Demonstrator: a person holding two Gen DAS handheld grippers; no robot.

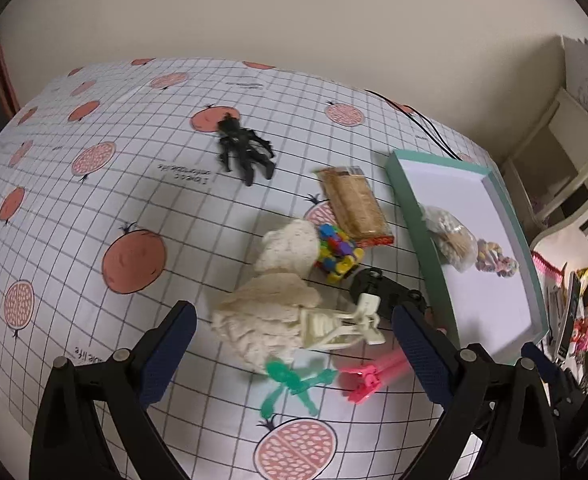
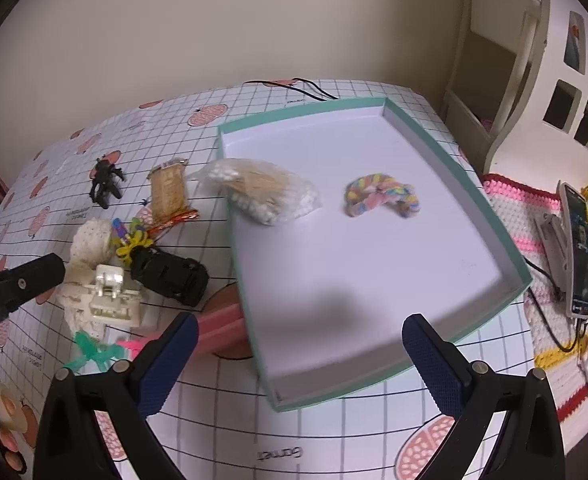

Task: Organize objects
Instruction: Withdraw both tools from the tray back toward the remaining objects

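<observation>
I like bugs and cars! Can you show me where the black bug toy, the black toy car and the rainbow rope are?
Bug toy (image 1: pixel 242 147): left wrist view, middle of its body.
Toy car (image 2: pixel 169 274): right wrist view, on its roof.
Rainbow rope (image 2: pixel 382 195): right wrist view, on the knot at its middle, inside the tray.

One teal tray (image 2: pixel 490 216) holds two things: one bag of white beads (image 2: pixel 261 196) and one pastel braided ring (image 2: pixel 382 200). Beside it lie one black insect toy (image 2: pixel 103 184), one wrapped cracker pack (image 2: pixel 167 192), one black toy car (image 2: pixel 169 276), one cream hair clip (image 2: pixel 111 296), one green figure (image 1: pixel 294 380) and one cluster of coloured blocks (image 1: pixel 338 252).
</observation>
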